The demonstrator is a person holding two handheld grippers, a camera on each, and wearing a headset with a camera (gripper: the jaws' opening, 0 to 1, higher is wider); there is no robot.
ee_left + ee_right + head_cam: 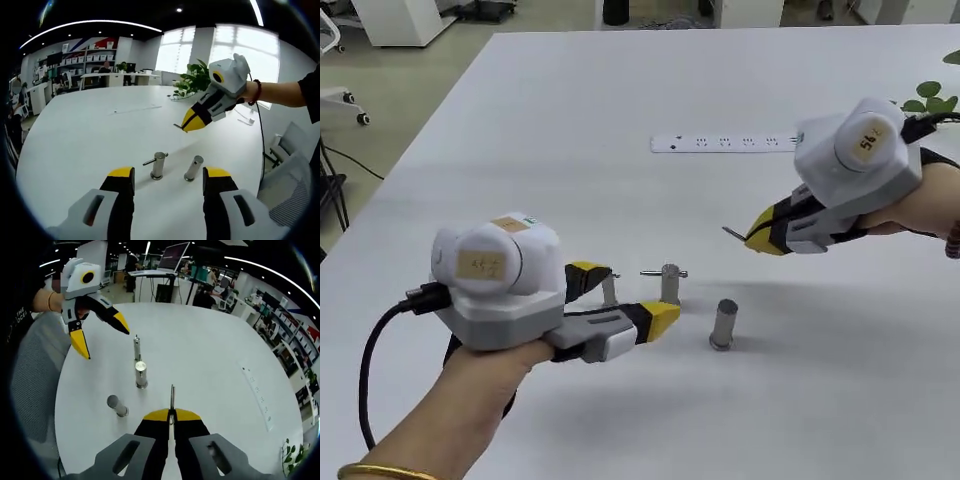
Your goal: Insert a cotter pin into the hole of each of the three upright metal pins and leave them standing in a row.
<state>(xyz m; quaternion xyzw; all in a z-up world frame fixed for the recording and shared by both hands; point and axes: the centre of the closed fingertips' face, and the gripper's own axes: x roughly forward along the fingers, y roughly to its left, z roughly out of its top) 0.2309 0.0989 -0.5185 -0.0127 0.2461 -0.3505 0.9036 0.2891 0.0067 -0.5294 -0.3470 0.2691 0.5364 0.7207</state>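
Observation:
Three short metal pins stand in a loose row on the white table (570,150). The left pin (609,291) sits between the spread jaws of my open left gripper (624,294). A cotter pin (663,272) lies crosswise through the top of the middle pin (669,287). Nothing shows in the right pin (723,326). My right gripper (752,240) hovers above and to the right of the row, shut on a thin cotter pin (733,234) that sticks out past its tips. The right gripper view has this cotter pin (172,397) pointing towards the middle pin (141,374).
A white power strip (725,143) lies flat farther back on the table. Green plant leaves (930,97) show at the right edge. The table's left edge runs diagonally, with floor and a chair base (345,105) beyond it.

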